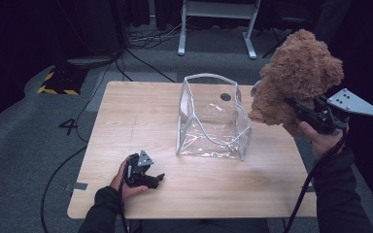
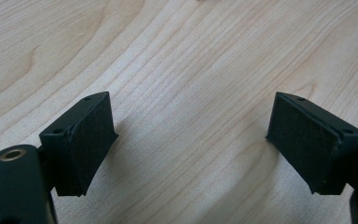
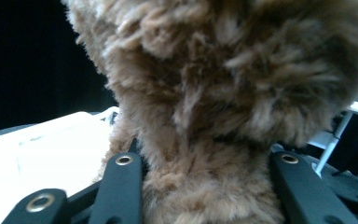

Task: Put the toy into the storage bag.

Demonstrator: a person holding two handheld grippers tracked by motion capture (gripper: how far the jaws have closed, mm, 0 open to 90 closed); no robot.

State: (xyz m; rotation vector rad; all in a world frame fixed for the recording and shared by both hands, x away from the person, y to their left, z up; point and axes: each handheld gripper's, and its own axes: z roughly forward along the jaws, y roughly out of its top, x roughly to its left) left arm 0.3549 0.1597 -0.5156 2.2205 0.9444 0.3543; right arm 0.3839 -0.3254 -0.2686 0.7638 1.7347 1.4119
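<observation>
A brown plush bear (image 1: 296,73) hangs in the air over the table's right edge, held by my right gripper (image 1: 296,109), which is shut on it. In the right gripper view the bear's fur (image 3: 223,93) bulges between the two black jaws. A clear plastic bag (image 1: 211,119) stands upright with its mouth wide in the middle of the wooden table (image 1: 126,111), to the left of the bear. My left gripper (image 1: 159,178) rests low near the table's front left, open. Its pads (image 2: 88,140) stand apart over bare wood with nothing between them.
A dark round hole (image 1: 225,96) sits in the tabletop behind the bag. Beyond the table lie grey carpet, cables (image 1: 141,58), a yellow-black striped block (image 1: 58,82) and the white legs of another table (image 1: 218,24).
</observation>
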